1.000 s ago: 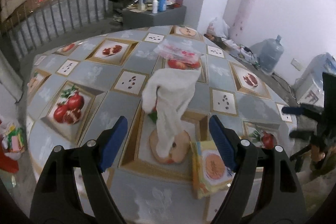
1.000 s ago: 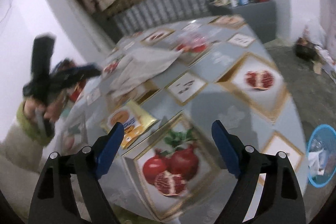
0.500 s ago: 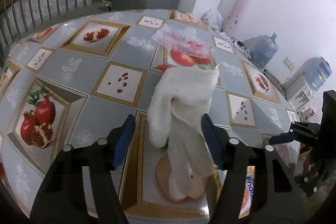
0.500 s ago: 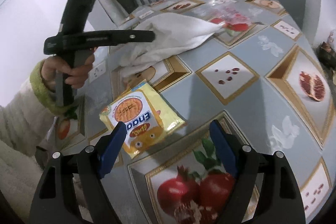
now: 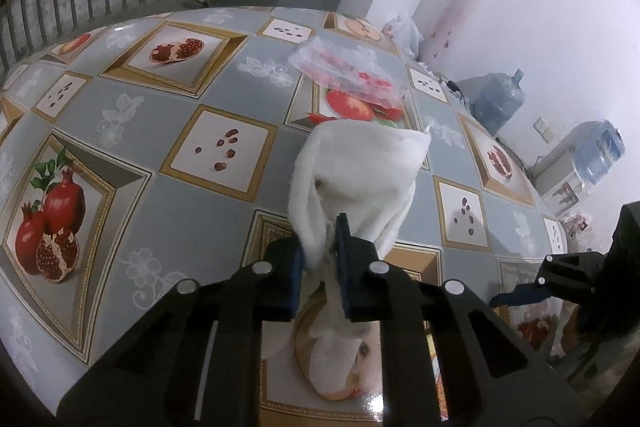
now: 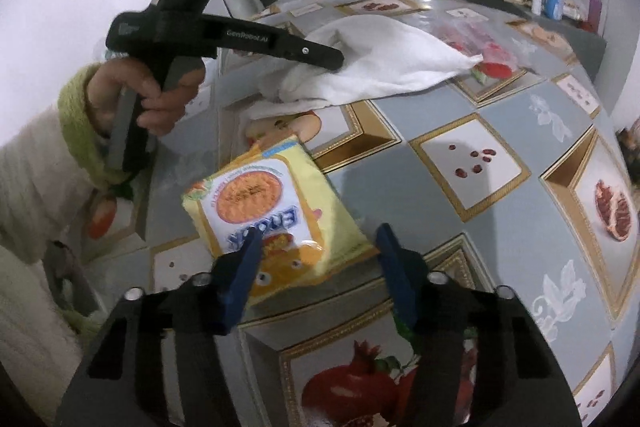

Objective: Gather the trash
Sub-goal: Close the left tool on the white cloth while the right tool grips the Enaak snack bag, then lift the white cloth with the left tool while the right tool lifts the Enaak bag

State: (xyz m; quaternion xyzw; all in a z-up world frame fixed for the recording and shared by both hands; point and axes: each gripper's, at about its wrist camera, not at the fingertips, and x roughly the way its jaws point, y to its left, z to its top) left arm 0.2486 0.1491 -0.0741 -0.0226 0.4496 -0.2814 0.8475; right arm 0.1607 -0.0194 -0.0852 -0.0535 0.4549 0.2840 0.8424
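Now, on your left side, your left gripper has just been closing and its blue pads pinch a fold of the crumpled white cloth; the cloth rises in a soft peak from between the pads and its lower end trails down onto the bench, over a printed sliced apple. The right wrist view shows the same gripper from the side: your left hand, in a cream sleeve with a green cuff, grips the black handle, and the gripper's tip is buried in the white cloth.

Just beyond the cloth, farther across the bench's grey and gold fruit-print cover, lies a clear crinkled plastic bag with red print, apart from the cloth's peak.

Moving right, the flat yellow snack packet with an orange disc and blue lettering lies on the bench near its front edge, just beside the cloth's trailing end. Your right gripper has just been closing too, and its jaws stand at a middling width with the packet's near end between them. The left blue pad overlaps the packet's face; whether either pad presses on it, you cannot tell from this view.
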